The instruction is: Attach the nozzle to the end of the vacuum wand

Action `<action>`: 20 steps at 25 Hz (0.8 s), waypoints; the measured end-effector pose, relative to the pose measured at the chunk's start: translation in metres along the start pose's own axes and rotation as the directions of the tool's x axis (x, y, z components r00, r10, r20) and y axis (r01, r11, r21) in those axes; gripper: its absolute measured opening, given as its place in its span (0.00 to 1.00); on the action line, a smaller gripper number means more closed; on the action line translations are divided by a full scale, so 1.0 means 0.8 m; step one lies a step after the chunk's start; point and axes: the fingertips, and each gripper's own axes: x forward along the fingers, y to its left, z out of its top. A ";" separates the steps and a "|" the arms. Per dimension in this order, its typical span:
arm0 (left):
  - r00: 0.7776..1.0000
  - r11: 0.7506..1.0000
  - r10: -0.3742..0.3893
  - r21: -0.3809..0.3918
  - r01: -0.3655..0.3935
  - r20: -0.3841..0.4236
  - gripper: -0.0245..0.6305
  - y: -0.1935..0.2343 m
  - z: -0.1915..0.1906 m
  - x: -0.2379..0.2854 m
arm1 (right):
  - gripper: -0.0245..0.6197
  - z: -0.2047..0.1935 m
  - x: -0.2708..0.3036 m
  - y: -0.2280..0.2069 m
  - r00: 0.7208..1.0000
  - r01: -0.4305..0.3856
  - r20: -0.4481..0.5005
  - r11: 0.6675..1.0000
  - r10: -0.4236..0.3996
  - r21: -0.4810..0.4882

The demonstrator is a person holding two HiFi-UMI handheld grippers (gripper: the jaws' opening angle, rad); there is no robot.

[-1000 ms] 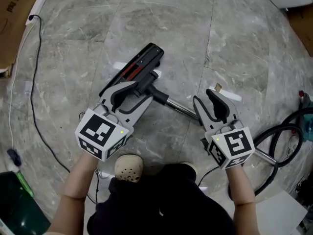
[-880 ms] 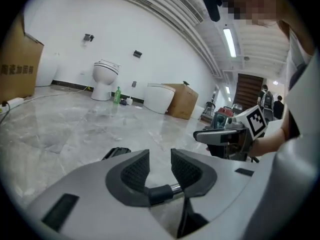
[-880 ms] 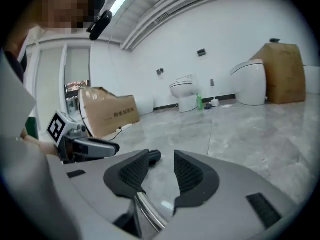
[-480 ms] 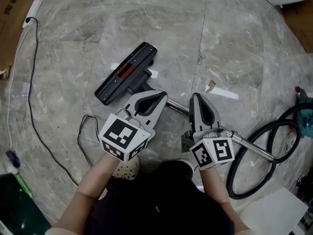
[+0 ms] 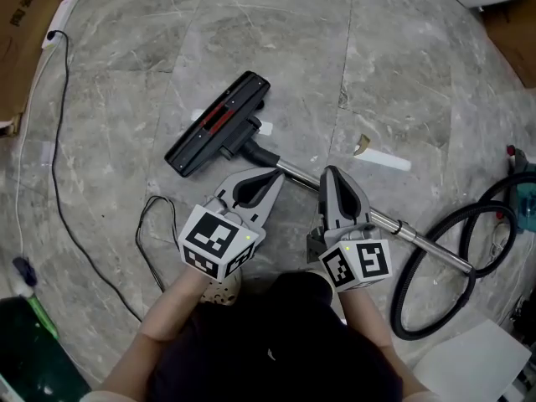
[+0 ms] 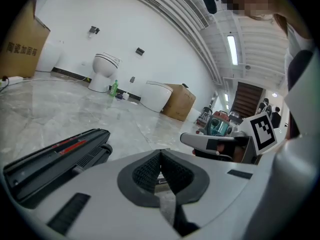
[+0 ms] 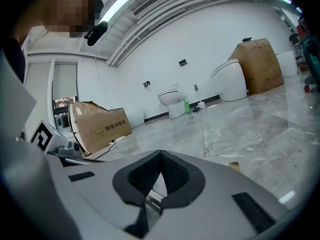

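The black floor nozzle (image 5: 219, 124) with a red stripe lies on the stone floor, and its neck is joined to the metal wand (image 5: 402, 229), which runs down to the right. In the left gripper view the nozzle (image 6: 55, 159) lies low at the left. My left gripper (image 5: 279, 177) is shut and empty, its tips just beside the wand near the nozzle's neck. My right gripper (image 5: 330, 174) is shut too and lies over the wand without gripping it. Both gripper views show the jaws (image 6: 161, 153) (image 7: 160, 154) closed tip to tip, with a bit of metal tube beneath.
A black hose (image 5: 456, 249) coils at the right by the wand's far end. A thin black cable (image 5: 54, 166) trails along the left. A cardboard box (image 5: 25, 7) sits at the top left, white tape (image 5: 385, 159) on the floor, and a shoe (image 5: 219, 290) below my left gripper.
Both grippers stood open a second ago, the left round the nozzle's neck and the right round the wand. They have let go, shut, and drawn back toward the person.
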 end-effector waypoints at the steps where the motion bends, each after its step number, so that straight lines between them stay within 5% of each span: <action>1: 1.000 1.000 -0.003 -0.003 0.003 -0.001 0.05 -0.001 -0.001 0.000 | 0.06 0.000 0.000 -0.002 1.000 0.005 0.000 1.000 -0.005 -0.011; 20: 0.999 1.000 -0.023 -0.020 0.022 -0.034 0.05 0.003 -0.014 0.011 | 0.06 -0.002 0.009 -0.020 0.999 0.028 -0.016 0.999 -0.029 -0.027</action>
